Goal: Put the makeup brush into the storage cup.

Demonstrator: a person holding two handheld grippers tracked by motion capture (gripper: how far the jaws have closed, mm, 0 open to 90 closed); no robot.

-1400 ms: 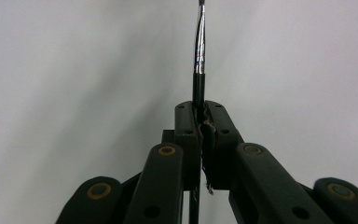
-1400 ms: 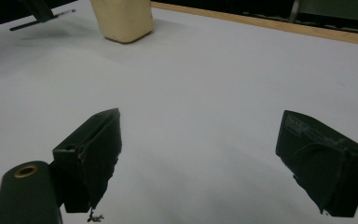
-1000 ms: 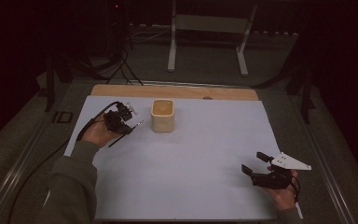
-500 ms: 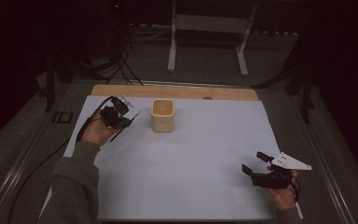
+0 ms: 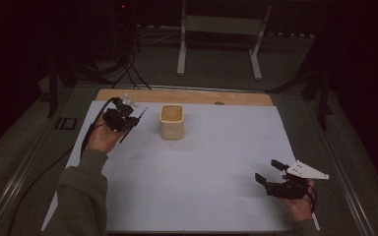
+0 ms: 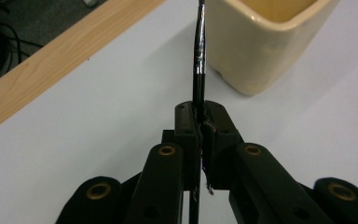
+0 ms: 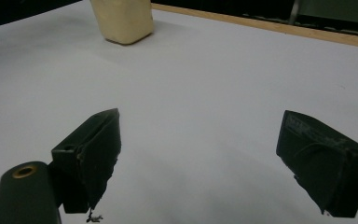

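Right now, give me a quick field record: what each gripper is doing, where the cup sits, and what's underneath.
left gripper: jaws shut on a thin black rod, which points past the cup's near side
right gripper: jaws open, nothing between them, low over the sheet
cream square ceramic cup: upright, apart from the rod
surface: white sheet on a wooden table

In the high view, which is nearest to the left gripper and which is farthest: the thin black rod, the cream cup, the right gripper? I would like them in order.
1. Thin black rod: clamped between the left gripper fingers.
2. Cream cup: just to its right, near the wooden edge.
3. Right gripper: far off at the near right corner of the white sheet.
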